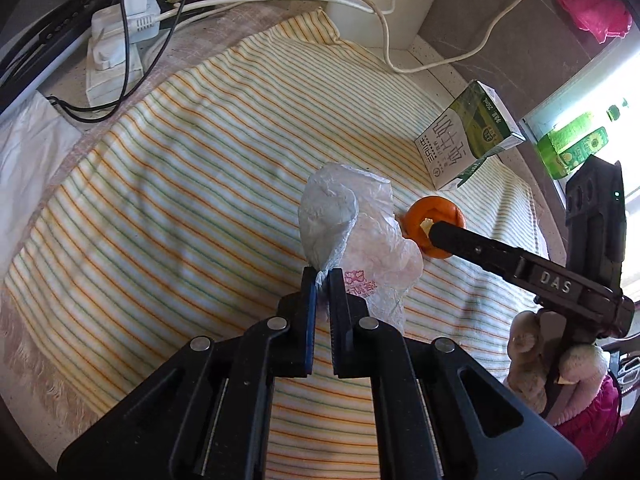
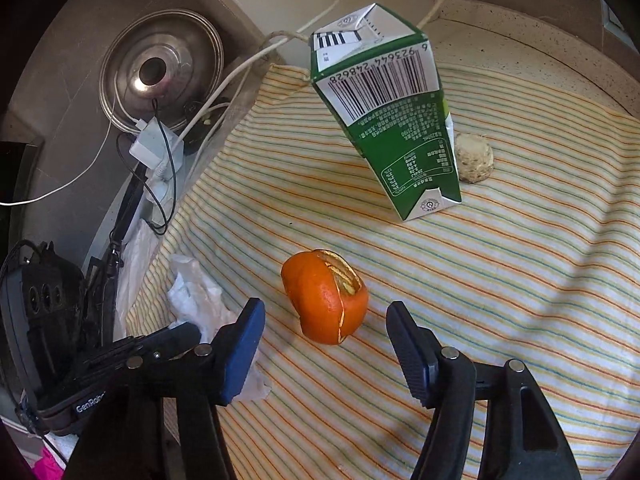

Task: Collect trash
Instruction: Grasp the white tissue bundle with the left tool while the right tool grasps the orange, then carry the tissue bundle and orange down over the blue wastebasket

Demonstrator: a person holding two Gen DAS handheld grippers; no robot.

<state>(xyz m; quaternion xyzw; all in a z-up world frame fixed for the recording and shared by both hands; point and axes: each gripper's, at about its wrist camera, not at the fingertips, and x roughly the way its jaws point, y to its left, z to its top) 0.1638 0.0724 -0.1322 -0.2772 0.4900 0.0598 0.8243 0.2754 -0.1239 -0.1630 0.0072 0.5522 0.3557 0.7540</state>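
Note:
A crumpled clear plastic bag (image 1: 344, 216) rises from the striped cloth (image 1: 180, 180), and my left gripper (image 1: 323, 276) is shut on its lower edge. The right wrist view has the same bag (image 2: 200, 296) at the left. An orange peel (image 2: 324, 300) lies on the cloth between the fingers of my right gripper (image 2: 324, 320), which stands open with a gap on both sides of the peel. From the left wrist view, the right gripper's near finger (image 1: 472, 244) reaches over the peel (image 1: 424, 208). A green and white milk carton (image 2: 388, 120) stands tilted behind it.
A pale round lump (image 2: 474, 158) lies behind the carton. A power strip with plugs and cables (image 1: 116, 40) and a metal lid (image 2: 160, 68) sit off the cloth's far left. A white cylinder (image 2: 300, 0) stands at the back. Green bottles (image 1: 572, 144) show at the right.

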